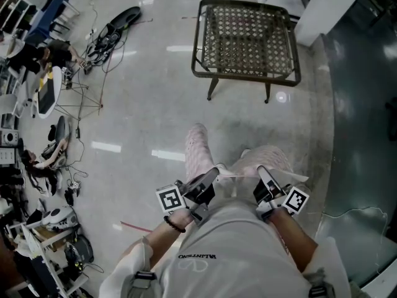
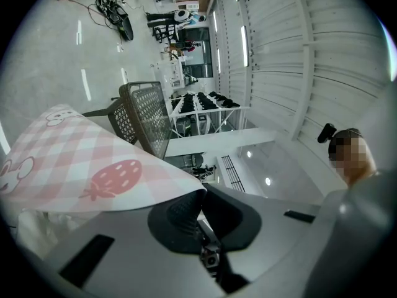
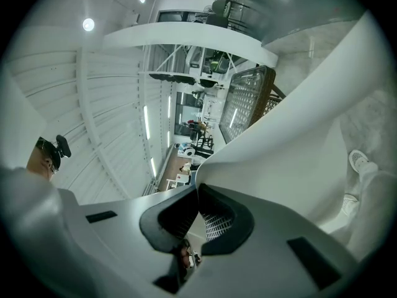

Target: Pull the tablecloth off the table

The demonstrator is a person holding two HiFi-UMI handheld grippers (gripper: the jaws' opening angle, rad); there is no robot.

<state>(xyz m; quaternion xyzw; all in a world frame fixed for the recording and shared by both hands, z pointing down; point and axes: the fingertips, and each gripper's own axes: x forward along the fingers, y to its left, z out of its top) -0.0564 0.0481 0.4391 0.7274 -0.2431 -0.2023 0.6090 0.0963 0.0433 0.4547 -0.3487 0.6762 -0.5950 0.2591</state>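
Left gripper (image 2: 200, 194): jaws pressed together, pinching an edge of the tablecloth (image 2: 93, 166), which is showing pink check and a strawberry print. Right gripper (image 3: 197, 188): jaws likewise clamping a fold of the same cloth, its pale underside facing the camera. Both grippers are being held close to the person's body, with the tablecloth hanging down in front of the legs, off the desk (image 1: 245, 75). The desk is standing on the floor (image 1: 142, 104) well ahead, its woven top showing.
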